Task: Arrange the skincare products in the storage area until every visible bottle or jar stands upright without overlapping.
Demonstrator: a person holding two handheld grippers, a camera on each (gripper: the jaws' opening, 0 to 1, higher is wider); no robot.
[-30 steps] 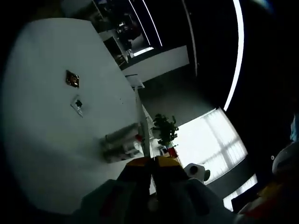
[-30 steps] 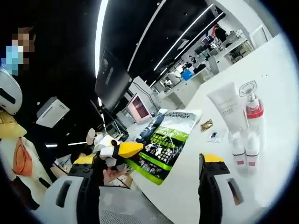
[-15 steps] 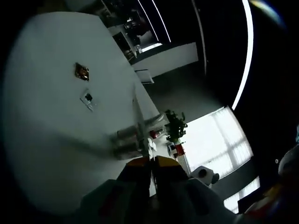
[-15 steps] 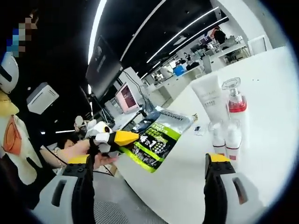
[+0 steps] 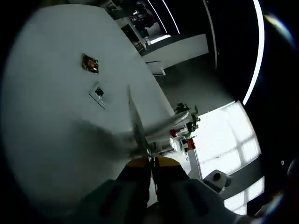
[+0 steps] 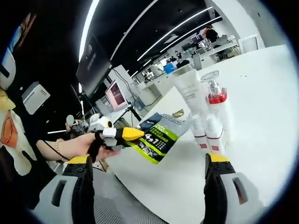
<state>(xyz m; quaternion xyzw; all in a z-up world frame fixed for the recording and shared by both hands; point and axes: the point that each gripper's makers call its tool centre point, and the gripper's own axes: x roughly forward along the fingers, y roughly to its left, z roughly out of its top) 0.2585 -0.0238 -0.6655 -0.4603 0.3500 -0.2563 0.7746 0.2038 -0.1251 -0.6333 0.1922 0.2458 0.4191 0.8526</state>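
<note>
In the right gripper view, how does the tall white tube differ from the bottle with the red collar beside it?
The white tube is wide and flat, all white with small print; the red-collared bottle is narrower and carries a clear cap above a red band. The tube rises slightly higher in the picture than the bottle. The tube stands on the left of the group, the bottle on its right. Both stand upright on the white table, behind two small white bottles.

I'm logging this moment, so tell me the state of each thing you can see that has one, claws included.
Left claw: shut on the green pouch.
Green pouch: held off the table by one edge, tilted.
Right claw: open, holding nothing.
White tube: standing upright on the table.
Red-collared pump bottle: upright, clear cap on.
Two small white bottles: upright, side by side.
White table: bearing the bottles.
</note>
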